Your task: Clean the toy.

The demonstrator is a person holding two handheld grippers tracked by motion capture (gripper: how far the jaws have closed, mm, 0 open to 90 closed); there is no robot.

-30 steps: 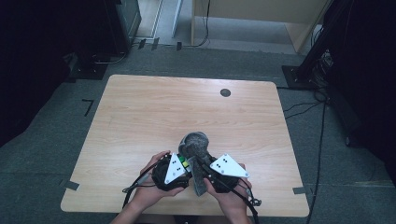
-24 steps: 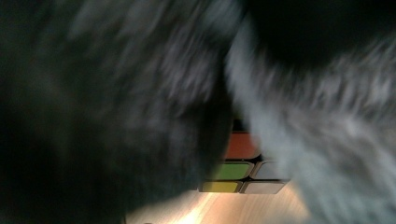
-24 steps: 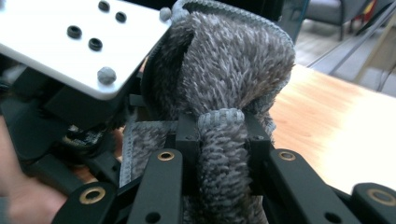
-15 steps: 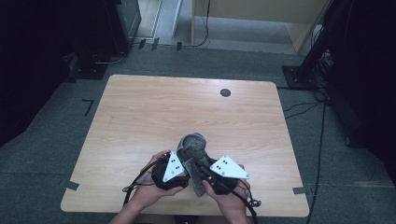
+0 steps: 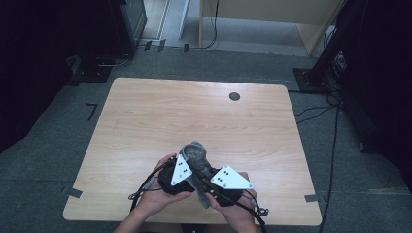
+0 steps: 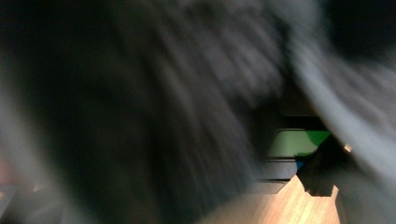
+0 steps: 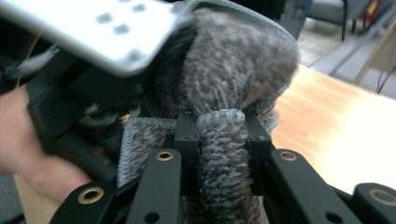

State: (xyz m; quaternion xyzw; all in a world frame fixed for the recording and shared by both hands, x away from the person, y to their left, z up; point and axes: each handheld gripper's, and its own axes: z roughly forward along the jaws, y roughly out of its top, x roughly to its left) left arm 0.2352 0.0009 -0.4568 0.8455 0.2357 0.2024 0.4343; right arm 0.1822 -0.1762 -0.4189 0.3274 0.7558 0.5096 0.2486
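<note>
holding a grey towel (image 5: 195, 154) bunched up between both tools, low over the near edge of the wooden table (image 5: 145, 116), just ahead of my hands. my right gripper (image 7: 219, 133) is clamped on a rolled fold of the terry cloth, jaws pinching it tight on both sides, and the rest of the bundle bulges up behind them. my left gripper (image 5: 176, 175) sits touching it from the other side; its own camera is smothered in blurred dark fabric, so i can't read the jaws directly there, but they seem closed down hard, buried in the cloth.

what worries me: the two tools are pressed right up against each other, plates nearly overlapping, and i'd guess any pull apart with both pinches this deep could drag the fold undone instead of shaping it. the thick pile could also slip out of the right pinch if i twist. and with the left view blind, i could easily catch a cable (image 5: 145, 187) or an extra layer without noticing.
</note>
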